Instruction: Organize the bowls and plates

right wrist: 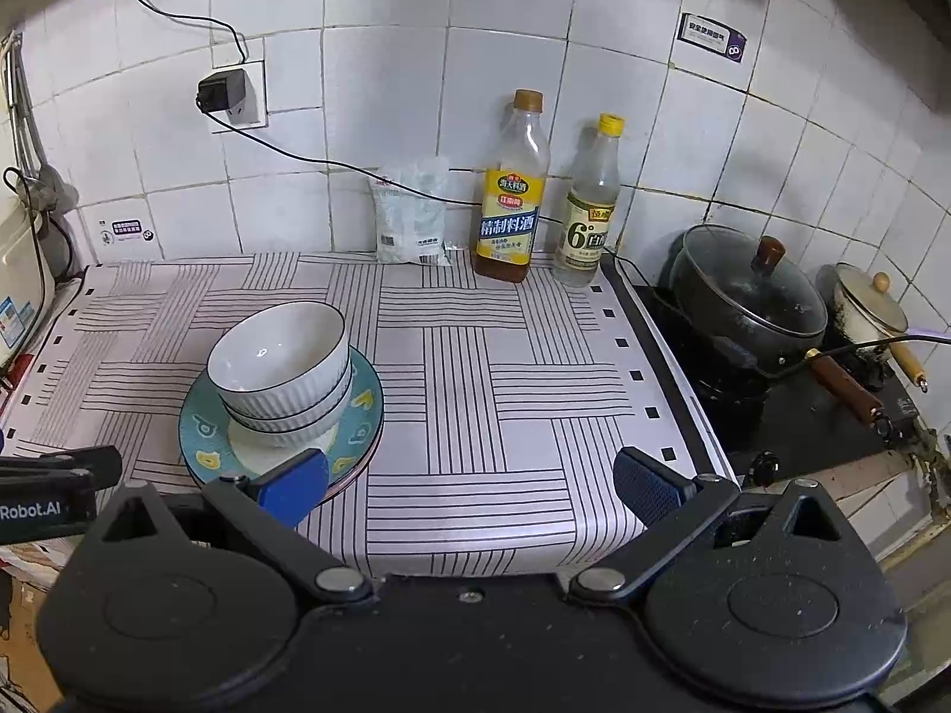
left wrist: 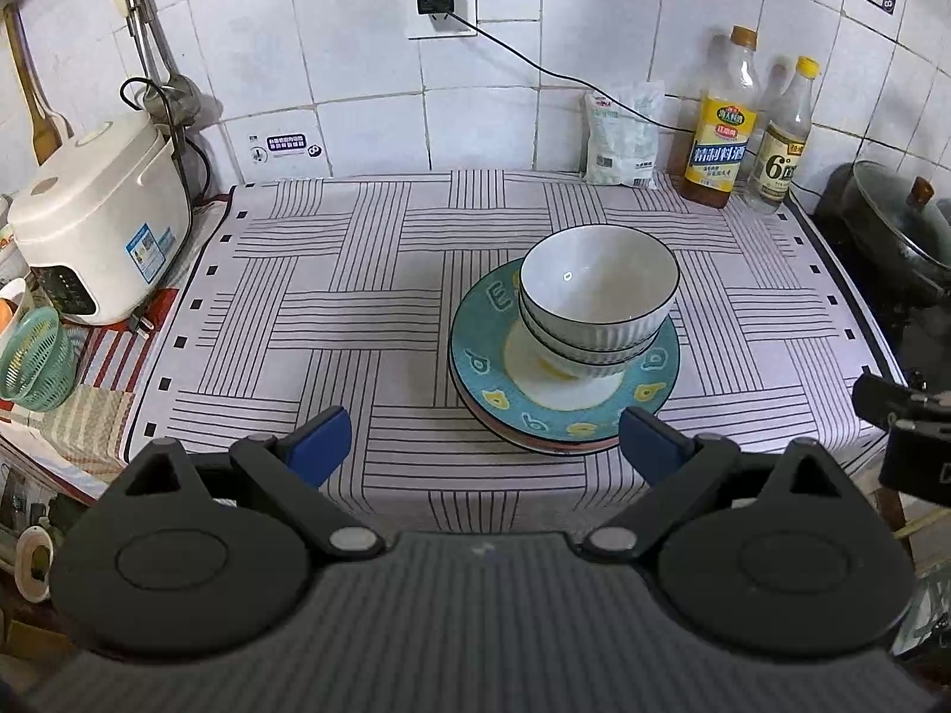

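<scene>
Two white ribbed bowls (left wrist: 597, 291) are nested and sit on a teal plate (left wrist: 475, 350) with yellow shapes. A pink-rimmed plate (left wrist: 505, 437) lies under the teal one. The stack rests on the striped cloth. It also shows in the right wrist view: bowls (right wrist: 279, 356) on the teal plate (right wrist: 199, 428). My left gripper (left wrist: 482, 445) is open and empty, held back at the cloth's near edge, left of the stack. My right gripper (right wrist: 472, 484) is open and empty, to the right of the stack. Its body shows at the right edge of the left wrist view (left wrist: 909, 434).
A white rice cooker (left wrist: 95, 220) and a green basket (left wrist: 35, 359) stand left. A white bag (right wrist: 413, 211) and two bottles (right wrist: 511, 190) stand at the tiled wall. A lidded black pot (right wrist: 749, 297) and a small white pot (right wrist: 865, 306) sit on the stove at right.
</scene>
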Motion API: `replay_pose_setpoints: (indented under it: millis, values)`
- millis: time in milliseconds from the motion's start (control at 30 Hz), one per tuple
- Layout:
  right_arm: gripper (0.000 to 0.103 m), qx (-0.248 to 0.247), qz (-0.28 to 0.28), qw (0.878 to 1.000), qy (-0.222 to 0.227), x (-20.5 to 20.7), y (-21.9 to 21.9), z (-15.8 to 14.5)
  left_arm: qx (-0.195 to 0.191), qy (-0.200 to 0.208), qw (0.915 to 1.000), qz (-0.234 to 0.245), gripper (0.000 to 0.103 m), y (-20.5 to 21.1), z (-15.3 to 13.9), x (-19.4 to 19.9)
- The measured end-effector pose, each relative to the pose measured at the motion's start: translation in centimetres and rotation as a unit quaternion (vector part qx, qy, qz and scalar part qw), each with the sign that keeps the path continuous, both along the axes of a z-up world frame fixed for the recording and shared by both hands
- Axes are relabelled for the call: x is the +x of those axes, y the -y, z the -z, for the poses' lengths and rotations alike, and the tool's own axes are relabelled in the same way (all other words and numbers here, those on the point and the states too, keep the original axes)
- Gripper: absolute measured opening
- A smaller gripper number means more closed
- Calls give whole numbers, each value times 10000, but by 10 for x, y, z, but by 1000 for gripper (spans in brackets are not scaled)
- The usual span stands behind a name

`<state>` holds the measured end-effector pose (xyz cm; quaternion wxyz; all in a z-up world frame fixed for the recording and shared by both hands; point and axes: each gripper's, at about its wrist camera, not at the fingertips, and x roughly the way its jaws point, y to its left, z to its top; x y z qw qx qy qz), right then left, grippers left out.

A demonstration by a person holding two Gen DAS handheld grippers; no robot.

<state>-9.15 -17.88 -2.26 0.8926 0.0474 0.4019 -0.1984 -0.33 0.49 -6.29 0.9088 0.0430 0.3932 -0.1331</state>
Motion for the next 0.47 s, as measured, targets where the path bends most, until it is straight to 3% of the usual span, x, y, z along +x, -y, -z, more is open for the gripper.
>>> replay_pose_setpoints:
  millis: [467]
  values:
    - [103,23,8,10000,-45,-1,4,3,22,46,10000,-32,98,1,-2,-1]
